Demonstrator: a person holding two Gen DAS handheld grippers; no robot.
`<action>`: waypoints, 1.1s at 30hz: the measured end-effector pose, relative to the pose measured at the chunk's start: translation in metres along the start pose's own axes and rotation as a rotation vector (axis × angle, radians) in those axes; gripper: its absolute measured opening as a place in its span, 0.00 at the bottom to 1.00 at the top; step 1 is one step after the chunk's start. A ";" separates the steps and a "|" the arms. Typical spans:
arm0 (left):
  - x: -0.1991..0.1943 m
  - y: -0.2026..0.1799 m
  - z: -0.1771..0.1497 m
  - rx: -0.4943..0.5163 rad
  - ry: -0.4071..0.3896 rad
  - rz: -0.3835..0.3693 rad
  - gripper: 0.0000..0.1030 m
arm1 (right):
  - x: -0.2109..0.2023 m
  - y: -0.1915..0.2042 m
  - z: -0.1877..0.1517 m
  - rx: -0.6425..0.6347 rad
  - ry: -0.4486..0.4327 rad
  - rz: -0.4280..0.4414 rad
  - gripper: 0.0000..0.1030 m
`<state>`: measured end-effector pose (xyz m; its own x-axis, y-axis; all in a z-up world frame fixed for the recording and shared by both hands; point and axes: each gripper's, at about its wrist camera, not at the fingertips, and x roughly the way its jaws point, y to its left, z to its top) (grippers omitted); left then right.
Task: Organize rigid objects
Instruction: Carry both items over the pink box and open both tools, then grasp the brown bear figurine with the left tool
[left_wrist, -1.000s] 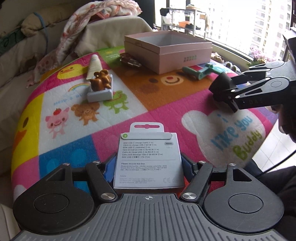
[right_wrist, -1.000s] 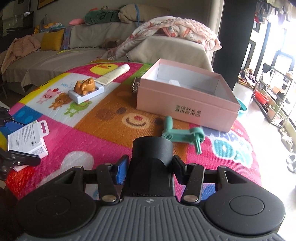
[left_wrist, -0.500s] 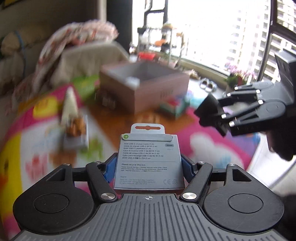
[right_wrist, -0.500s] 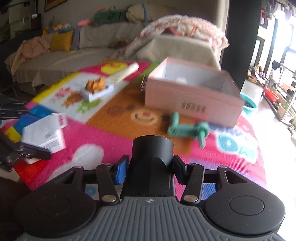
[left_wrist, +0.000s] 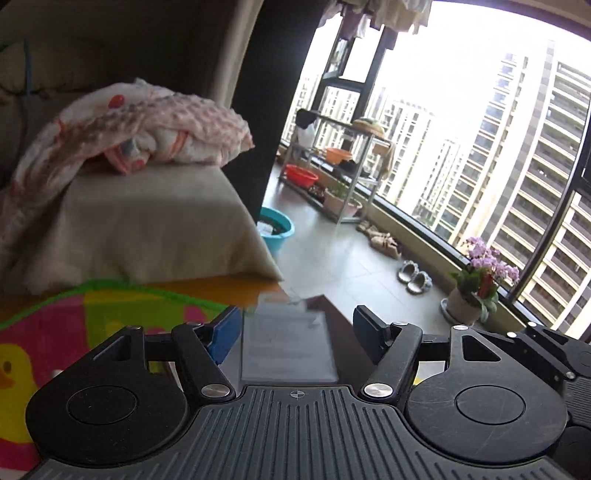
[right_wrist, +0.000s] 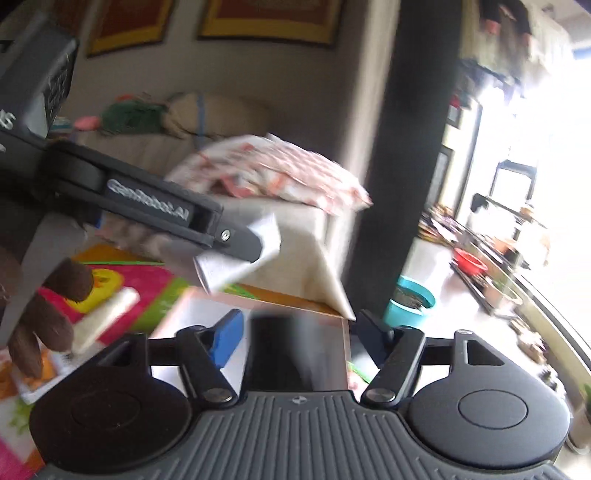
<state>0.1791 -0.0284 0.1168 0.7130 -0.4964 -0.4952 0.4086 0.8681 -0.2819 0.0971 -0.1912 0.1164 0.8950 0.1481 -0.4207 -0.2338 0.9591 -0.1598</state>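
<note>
My left gripper (left_wrist: 295, 332) has its jaws spread wider than the white cable box (left_wrist: 290, 345), which is blurred between them and tilted down. In the right wrist view the white cable box (right_wrist: 240, 254) hangs at the left gripper's tip (right_wrist: 236, 240), above the pink box (right_wrist: 199, 325). My right gripper (right_wrist: 295, 339) has its jaws spread too; the black cylinder (right_wrist: 280, 350) sits blurred between them, over the pink box's open inside. Whether either object still touches the pads cannot be told.
The colourful play mat (left_wrist: 55, 332) lies under the left gripper. A white tube (right_wrist: 107, 317) lies left of the pink box. A sofa end with a pink blanket (left_wrist: 140, 125) stands behind. A teal basin (left_wrist: 277, 229) and a flower pot (left_wrist: 476, 295) stand on the balcony floor.
Both grippers swept up and forward from the mat to above the pink box. Both pairs of jaws have spread from shut on their objects. The views are blurred by motion.
</note>
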 end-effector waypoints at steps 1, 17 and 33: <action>-0.003 0.006 -0.009 -0.001 -0.005 0.002 0.70 | -0.005 -0.003 -0.008 0.014 0.002 0.021 0.70; -0.185 0.081 -0.153 -0.129 -0.073 0.291 0.70 | -0.015 0.035 -0.119 0.092 0.235 0.157 0.81; -0.137 0.062 -0.159 0.050 -0.002 0.368 0.52 | -0.023 0.056 -0.124 0.174 0.253 0.207 0.81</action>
<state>0.0161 0.0941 0.0370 0.8185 -0.1515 -0.5541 0.1524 0.9873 -0.0448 0.0163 -0.1712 0.0060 0.7084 0.2994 -0.6391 -0.3121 0.9451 0.0968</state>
